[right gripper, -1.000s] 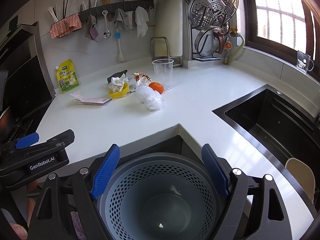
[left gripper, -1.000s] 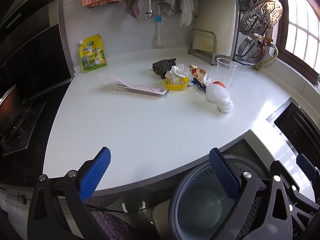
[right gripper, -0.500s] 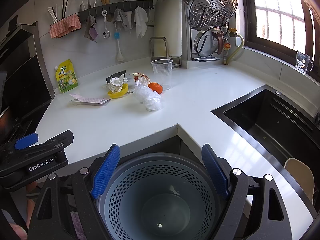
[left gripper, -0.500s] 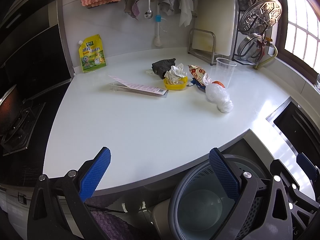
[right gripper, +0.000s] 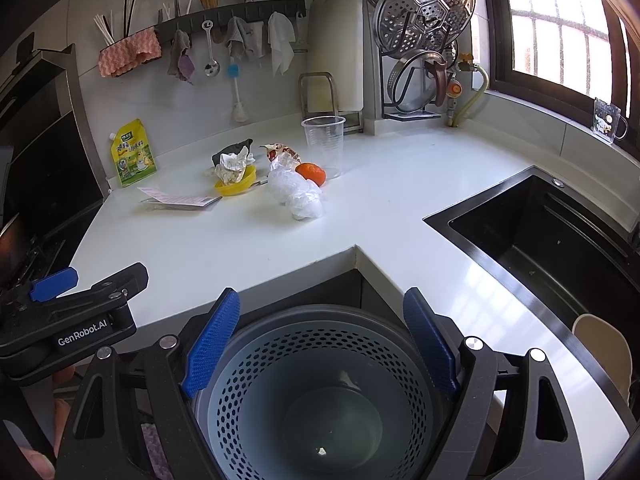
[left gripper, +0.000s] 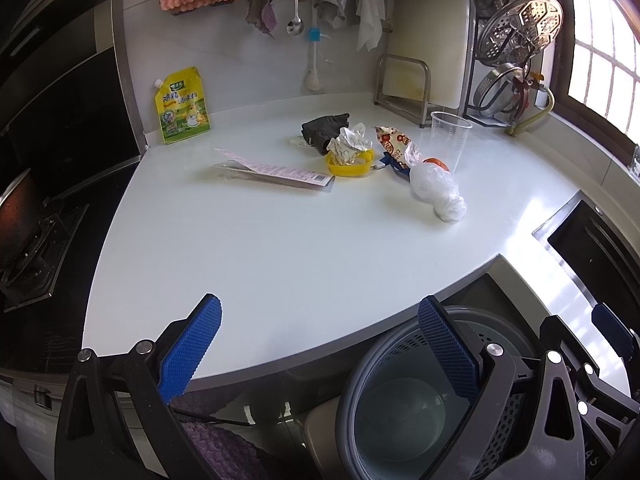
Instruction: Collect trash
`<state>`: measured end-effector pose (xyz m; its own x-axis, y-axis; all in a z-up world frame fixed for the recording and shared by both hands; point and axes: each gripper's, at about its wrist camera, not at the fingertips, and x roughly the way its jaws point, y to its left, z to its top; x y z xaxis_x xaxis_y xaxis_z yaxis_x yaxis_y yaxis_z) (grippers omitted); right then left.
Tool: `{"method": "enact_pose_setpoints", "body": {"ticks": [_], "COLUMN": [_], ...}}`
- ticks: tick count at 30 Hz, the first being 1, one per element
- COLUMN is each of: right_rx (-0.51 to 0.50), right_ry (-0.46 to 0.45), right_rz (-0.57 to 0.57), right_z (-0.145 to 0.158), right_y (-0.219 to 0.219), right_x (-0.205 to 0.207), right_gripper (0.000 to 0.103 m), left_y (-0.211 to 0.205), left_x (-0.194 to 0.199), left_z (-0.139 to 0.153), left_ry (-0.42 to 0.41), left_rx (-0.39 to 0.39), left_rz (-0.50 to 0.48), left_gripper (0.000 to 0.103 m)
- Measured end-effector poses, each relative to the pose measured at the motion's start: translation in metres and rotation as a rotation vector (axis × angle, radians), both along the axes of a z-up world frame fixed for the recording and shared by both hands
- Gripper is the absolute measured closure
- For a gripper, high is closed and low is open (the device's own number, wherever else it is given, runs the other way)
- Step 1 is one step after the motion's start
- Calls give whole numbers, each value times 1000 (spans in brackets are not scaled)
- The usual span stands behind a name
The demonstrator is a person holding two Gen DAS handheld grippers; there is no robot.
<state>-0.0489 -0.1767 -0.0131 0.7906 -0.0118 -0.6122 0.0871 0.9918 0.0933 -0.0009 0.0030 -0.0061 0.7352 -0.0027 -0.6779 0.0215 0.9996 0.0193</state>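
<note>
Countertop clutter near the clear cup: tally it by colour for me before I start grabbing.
Yellow: 1, dish
White: 2, crumpled paper, plastic bag
Black: 1, dark wad
Orange: 1, orange
Pink: 1, flat packet
Multicolour: 1, snack wrapper
Clear: 1, cup
Total: 8

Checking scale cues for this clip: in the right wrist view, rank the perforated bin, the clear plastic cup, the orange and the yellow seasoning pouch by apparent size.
1. Perforated bin, largest, though nearest the camera.
2. Clear plastic cup and yellow seasoning pouch look alike; no ranking.
3. Orange, smallest, partly hidden.
</note>
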Motion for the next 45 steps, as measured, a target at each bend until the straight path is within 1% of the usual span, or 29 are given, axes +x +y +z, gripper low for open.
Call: {"method": "enact_pose_setpoints", "body": {"ticks": [7,9,12,16,22,28,37,43,45], "right_rx": [7,16,4,45,28,8,-31,-59,-66], "right_ry": [24,26,16,7,20,46,89,125,123], "right_rz": [14,20,29,51,61,92,125,134,134], "right_z": [-15,-17,-18,-19,-20,-25,-35,-45,-47], "right_y": [-3,-7,-8,-14,-17,-12,-4,4,5], "right_x": [18,29,45,74,120,159,211,232,234], "right_gripper": [23,23,23,23,23,23,23,23,23], "left_y": [10,14,26,41,52,53,53,55,55], "left_x": [13,21,34,55,90,108,124,130,131], "left_z": [-9,-11,-14,-17,-22,-24,-33,-34,-34], "left_ry": [-14,-9,-3,-6,0,-5,21,34,34], "left_rx": [11,11,-5,-8,5,-1,9,-7,-15], "left_rz": [27,37,56,94,139,154,163,168,168], "left_gripper": [6,6,6,6,6,6,6,6,6]}}
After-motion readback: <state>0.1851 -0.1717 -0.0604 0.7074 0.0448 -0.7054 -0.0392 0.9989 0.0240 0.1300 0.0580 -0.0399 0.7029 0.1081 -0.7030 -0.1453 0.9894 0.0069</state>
